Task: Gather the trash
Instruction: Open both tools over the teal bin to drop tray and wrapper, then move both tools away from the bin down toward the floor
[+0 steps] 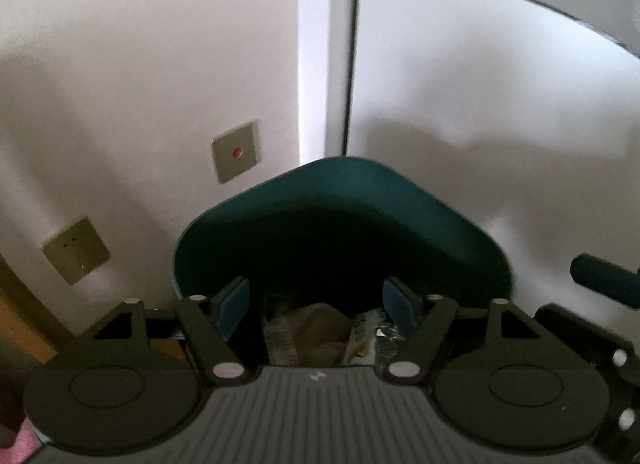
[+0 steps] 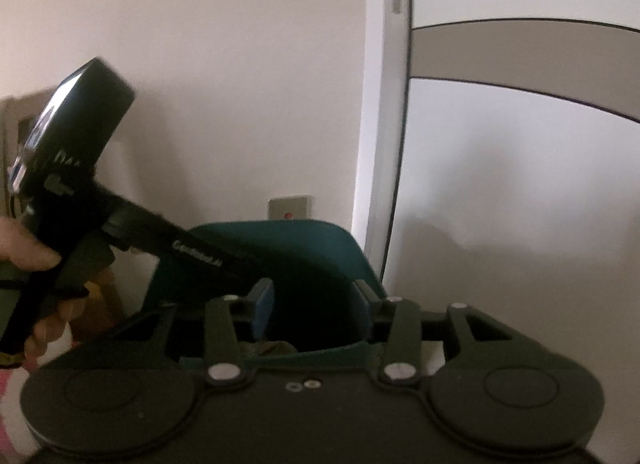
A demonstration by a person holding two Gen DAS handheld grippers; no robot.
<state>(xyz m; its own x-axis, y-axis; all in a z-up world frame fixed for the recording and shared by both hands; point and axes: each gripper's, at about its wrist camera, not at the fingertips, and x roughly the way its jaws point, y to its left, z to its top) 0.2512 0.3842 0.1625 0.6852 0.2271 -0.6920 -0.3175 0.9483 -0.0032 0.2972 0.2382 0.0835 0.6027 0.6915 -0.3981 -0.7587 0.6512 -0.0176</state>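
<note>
A dark green trash bin [image 1: 344,223] stands against the white wall, and it also shows in the right wrist view [image 2: 304,256]. Crumpled brown paper [image 1: 320,324] and a shiny wrapper [image 1: 376,334] lie inside it. My left gripper [image 1: 316,306] hangs open and empty over the bin's mouth, blue pads [image 1: 234,310] wide apart. My right gripper [image 2: 316,304] is open and empty at the bin's near rim [image 2: 320,356]. The left gripper's body [image 2: 120,223], held by a hand [image 2: 24,252], reaches into the bin from the left in the right wrist view.
Two metal wall plates [image 1: 236,151] [image 1: 76,250] sit on the wall left of the bin. A grey door frame [image 1: 340,47] and white door [image 1: 500,103] stand behind and to the right. Brown wooden furniture [image 1: 20,316] is at the far left.
</note>
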